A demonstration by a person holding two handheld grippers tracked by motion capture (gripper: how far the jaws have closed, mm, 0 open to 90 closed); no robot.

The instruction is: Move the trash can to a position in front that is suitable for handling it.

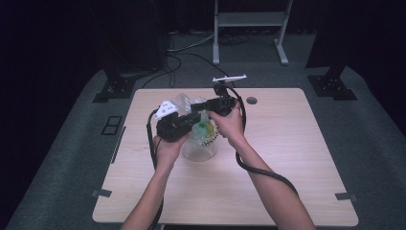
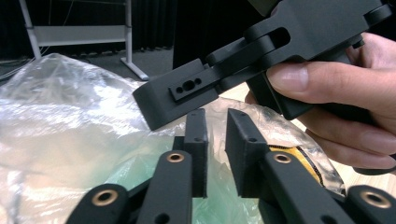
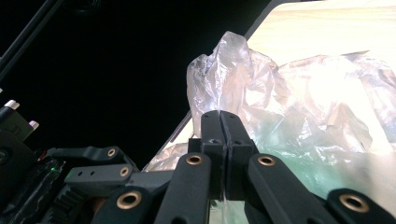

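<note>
right tool (image 3: 222,122) pinching plastic bag (image 3: 299,98)

High view looks down on the table (image 1: 287,158) from above; both close tool views share the plastic bag (image 2: 70,116)

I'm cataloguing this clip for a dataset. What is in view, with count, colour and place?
plastic bag: one, clear with green and yellow contents, mid-table between the hands
table: one, light wood, centre
round hole: one, dark, far table edge
frame: one, white, on the floor beyond the table
stands: two, black, at the far corners
left gripper: one, black, fingers slightly apart around bag film
right gripper: one, black, fingers pinched shut on bag film
forearms: two, from the bottom edge
</note>
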